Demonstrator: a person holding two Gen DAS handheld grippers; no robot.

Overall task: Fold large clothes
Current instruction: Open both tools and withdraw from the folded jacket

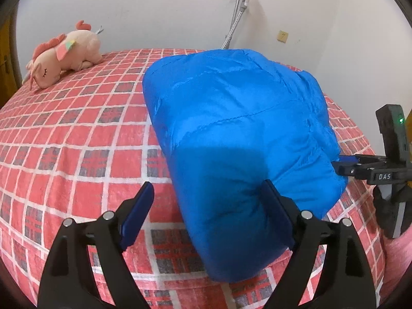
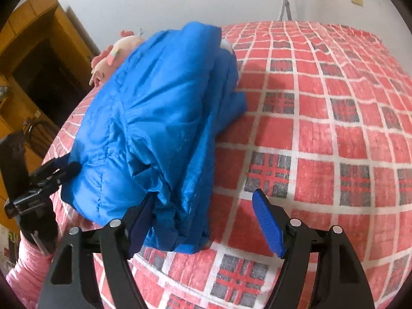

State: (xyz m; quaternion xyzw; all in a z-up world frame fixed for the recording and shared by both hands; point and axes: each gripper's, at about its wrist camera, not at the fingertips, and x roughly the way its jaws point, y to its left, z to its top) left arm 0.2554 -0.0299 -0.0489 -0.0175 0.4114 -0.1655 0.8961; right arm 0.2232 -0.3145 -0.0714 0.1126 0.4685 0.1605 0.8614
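Red plaid bedspread carries the blue puffer jacket, apparently fully folded; left gripper and right gripper flank it, fingers apart.

you are in a bedroom at home. you can see a bed with a red checked blanket, a pink stuffed toy lying on it, plain white walls, and a wooden wardrobe by the side.
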